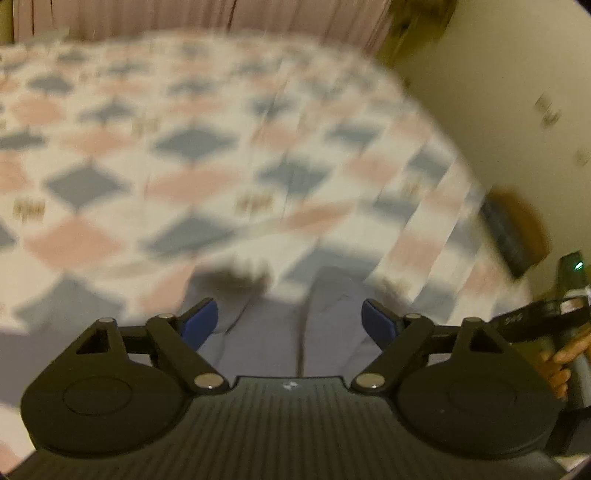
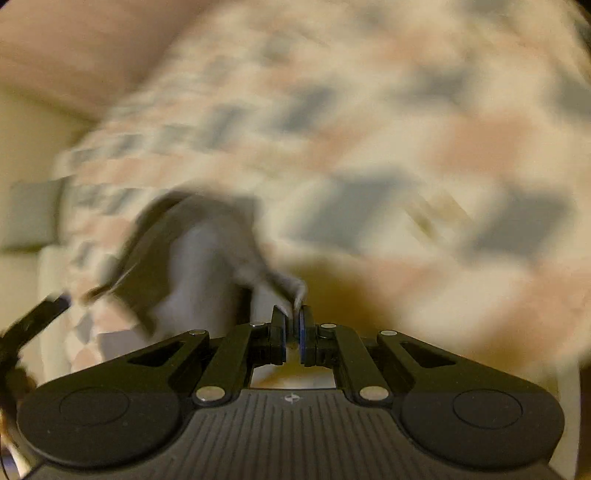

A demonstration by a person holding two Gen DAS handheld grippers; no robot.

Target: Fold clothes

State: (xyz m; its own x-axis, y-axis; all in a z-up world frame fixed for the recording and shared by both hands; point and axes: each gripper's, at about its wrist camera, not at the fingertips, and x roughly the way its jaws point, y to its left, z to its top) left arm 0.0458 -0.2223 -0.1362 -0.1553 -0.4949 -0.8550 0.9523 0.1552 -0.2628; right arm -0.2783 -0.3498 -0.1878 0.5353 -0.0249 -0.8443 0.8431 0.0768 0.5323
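No writing readable anywhere; both views are motion-blurred. Small ochre motifs on the bedspread (image 1: 229,122) may be lettering, too smeared to tell. A small white emblem sits on each claw's ribbed base, no text legible.

Left claw (image 1: 290,323): released, blue pads (image 1: 201,321) spread wide apart, nothing between them. It points forward and down over the near edge of the bed, the grey garment (image 1: 295,332) lying directly below and ahead of the gap. The garment shows a vertical seam or fold line down its middle; its far end lies on the bedspread, which is patterned in pink and grey-blue diamonds on white.

Right claw (image 2: 292,321): clenched on a pinched-up bit of the grey garment (image 2: 207,258). Cloth rises from the closed pads in a thin peak, then spreads out leftward and upward as a loose, draped mass against the bedspread (image 2: 406,147).

In the left wrist view, at the far right edge, the person's right hand (image 1: 561,362) grips a black handle, fingers wrapped round it. A green indicator light (image 1: 578,265) glows on a dark device above it.

Pink curtain (image 1: 184,18) hangs behind the bed; cream wall (image 1: 480,74) to the right.
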